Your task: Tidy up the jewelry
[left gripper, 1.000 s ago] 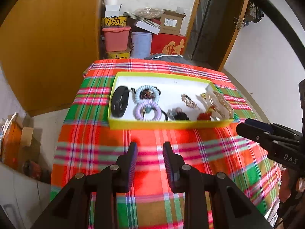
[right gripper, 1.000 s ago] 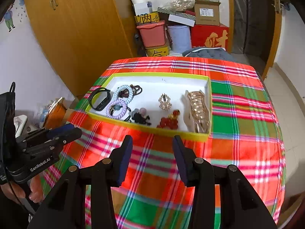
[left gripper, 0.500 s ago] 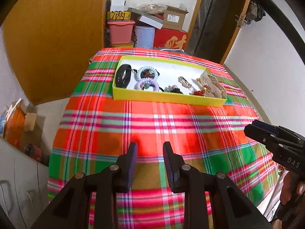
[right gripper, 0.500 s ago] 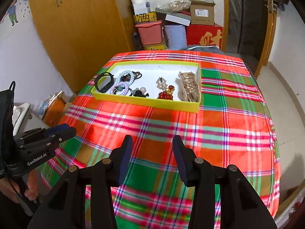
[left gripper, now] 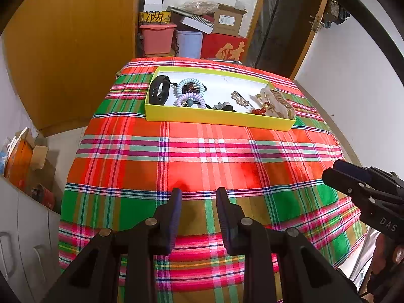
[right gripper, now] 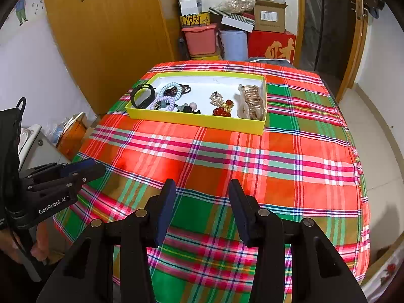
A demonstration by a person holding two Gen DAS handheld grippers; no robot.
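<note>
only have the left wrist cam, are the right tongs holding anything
Observer: No. The right tongs stand open over the plaid cloth, with nothing between them.
Operator: what sits behind the tray's front wall, mid tray
Observer: A black hair tie with round pale pink and grey beads, left of the red beads.
Operator: anything on the left tongs i can't see
Observer: A hand grips the handle below the left tongs.

A plaid-clothed table (right gripper: 290,156) carries a yellow tray (right gripper: 202,120) of jewelry.
</note>
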